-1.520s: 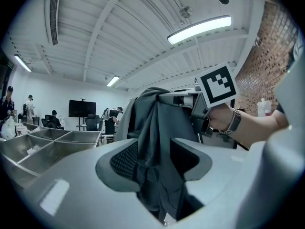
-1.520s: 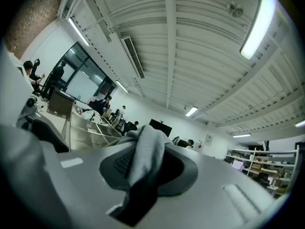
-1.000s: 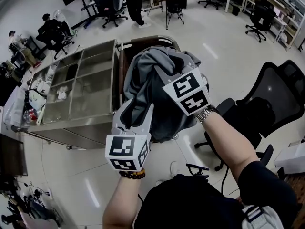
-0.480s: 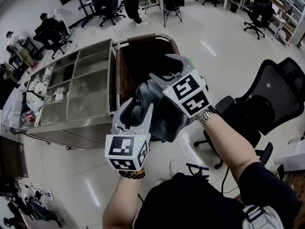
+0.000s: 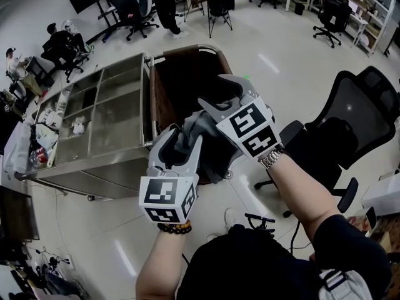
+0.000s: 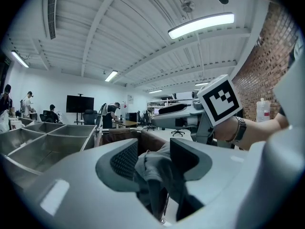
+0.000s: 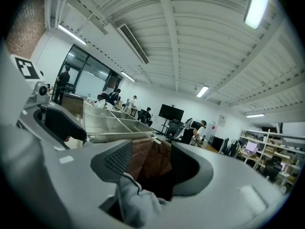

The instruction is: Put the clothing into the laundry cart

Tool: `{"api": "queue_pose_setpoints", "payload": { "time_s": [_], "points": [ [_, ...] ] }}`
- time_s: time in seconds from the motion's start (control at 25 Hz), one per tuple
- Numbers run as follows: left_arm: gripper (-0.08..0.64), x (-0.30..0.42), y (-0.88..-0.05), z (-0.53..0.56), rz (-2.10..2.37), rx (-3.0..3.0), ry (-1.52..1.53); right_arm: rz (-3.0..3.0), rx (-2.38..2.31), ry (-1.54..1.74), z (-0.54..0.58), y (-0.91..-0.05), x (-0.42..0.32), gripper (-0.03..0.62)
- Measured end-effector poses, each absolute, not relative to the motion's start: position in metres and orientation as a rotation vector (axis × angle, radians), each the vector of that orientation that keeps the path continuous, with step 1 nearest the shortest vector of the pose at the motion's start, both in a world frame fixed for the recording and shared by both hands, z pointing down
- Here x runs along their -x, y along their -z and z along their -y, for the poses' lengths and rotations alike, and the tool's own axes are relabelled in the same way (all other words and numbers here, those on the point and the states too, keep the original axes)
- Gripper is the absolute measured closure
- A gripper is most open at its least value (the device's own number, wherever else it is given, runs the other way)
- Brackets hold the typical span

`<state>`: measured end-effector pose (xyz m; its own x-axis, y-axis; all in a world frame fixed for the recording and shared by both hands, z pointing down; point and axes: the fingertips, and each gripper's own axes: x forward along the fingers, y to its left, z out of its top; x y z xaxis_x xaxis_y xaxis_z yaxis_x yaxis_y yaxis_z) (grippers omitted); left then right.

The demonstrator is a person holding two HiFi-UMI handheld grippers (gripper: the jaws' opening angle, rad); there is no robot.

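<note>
A grey garment (image 5: 203, 139) hangs bunched over the near rim of the brown-lined laundry cart (image 5: 178, 80). My left gripper (image 5: 179, 144) is shut on a fold of it. In the left gripper view the cloth (image 6: 153, 171) fills the gap between the jaws. My right gripper (image 5: 226, 94) is higher, over the cart's opening. Its jaws have just opened and then narrowed a little, and they stand apart. Only a loose fold of the garment (image 7: 136, 202) lies low near their base, touching neither pad, with the cart's lining (image 7: 145, 159) beyond.
A steel trolley (image 5: 103, 114) with several compartments stands against the cart's left side. A black office chair (image 5: 347, 127) is at the right. People, desks and more chairs are at the far end of the room.
The right gripper has let go of the garment. The cloth, held high over the cart before, has dropped and now hangs low from the left gripper at the cart's near edge.
</note>
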<state>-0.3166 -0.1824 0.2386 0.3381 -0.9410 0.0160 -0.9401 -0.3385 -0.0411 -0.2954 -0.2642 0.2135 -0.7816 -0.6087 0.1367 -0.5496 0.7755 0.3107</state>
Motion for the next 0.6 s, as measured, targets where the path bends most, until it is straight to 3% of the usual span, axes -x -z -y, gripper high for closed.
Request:
{"api": "queue_pose_setpoints", "payload": {
  "time_s": [0.6],
  "points": [
    [0.359,0.322,-0.237,0.101,-1.692,2.581,0.027,2.716,-1.011,0.416,0.165,-0.217,0.290,0.371]
  ]
}}
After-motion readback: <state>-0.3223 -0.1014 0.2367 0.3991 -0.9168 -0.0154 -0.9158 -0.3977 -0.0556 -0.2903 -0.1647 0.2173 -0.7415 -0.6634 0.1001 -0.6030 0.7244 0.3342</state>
